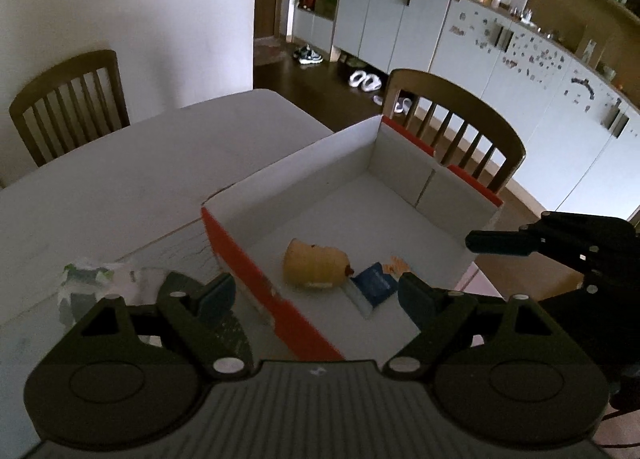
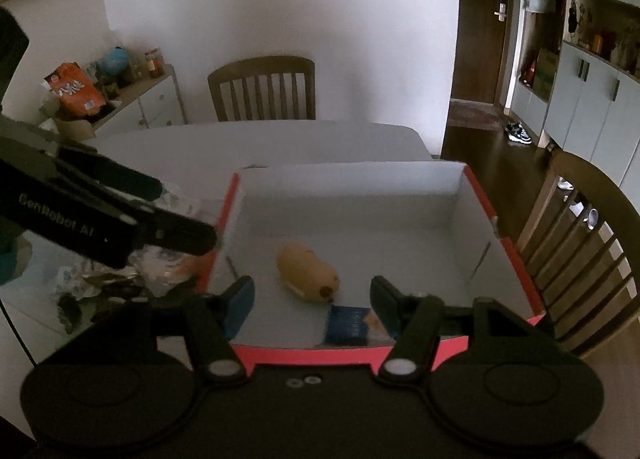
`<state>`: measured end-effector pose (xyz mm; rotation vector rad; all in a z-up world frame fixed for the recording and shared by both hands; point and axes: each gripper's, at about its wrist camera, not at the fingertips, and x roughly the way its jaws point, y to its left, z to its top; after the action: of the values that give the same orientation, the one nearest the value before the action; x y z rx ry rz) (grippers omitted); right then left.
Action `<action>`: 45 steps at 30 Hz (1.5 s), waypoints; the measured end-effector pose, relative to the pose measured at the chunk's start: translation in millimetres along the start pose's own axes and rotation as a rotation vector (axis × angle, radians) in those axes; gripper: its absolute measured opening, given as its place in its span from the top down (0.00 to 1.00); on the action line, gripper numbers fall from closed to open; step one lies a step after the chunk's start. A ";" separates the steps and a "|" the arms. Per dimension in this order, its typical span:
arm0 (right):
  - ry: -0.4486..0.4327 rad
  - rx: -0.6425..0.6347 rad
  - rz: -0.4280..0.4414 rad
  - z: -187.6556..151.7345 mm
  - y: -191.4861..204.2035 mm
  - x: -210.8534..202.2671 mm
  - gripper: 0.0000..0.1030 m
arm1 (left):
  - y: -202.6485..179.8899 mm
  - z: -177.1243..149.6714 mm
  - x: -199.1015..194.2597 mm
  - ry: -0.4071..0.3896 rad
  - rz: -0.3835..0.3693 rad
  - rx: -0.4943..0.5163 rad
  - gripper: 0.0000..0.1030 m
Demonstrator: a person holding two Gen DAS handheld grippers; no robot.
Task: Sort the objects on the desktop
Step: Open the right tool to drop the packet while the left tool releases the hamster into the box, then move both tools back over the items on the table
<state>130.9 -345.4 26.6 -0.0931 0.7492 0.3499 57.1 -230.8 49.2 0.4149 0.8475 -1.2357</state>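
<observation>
A tan, rounded plush toy (image 2: 308, 273) lies on its side on the white floor of a shallow cardboard box with red outer walls (image 2: 508, 247), near the box's close wall. Just beside it, against that wall, lies a small dark-blue packet (image 2: 347, 324). The left claw (image 1: 316, 295) tilts down over the box's left wall, its fingers spread wide and released, gripping nothing. The right claw (image 2: 312, 305) tilts down over the near wall, its fingers apart and released too, the toy and packet below the gap but untouched. The rest of the box floor is bare. The box sits on a white desk (image 1: 132, 163); crumpled wrappers (image 1: 92, 279) lie outside its left wall. Two wooden slat-back chairs (image 1: 460, 119) stand at the desk's far edges
</observation>
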 end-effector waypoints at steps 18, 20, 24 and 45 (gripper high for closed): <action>-0.048 -0.037 0.034 -21.8 121.1 -10.8 0.21 | 94.5 -88.1 -84.1 -0.079 0.046 -0.040 0.08; -0.050 -0.044 0.042 -24.0 131.6 -10.9 0.20 | 106.3 -96.0 -90.4 -0.087 0.054 -0.052 0.04; -0.058 -0.056 0.060 -26.6 152.5 -10.2 0.18 | 129.5 -111.6 -100.1 -0.093 0.066 -0.078 0.04; -0.058 -0.130 0.163 -76.0 249.3 22.7 0.05 | 192.2 -175.7 -74.5 -0.074 0.076 -0.102 0.00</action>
<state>11.1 -120.8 -34.2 -0.1443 0.6775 0.5546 171.8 -1.3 -37.3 0.3141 0.8206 -1.1258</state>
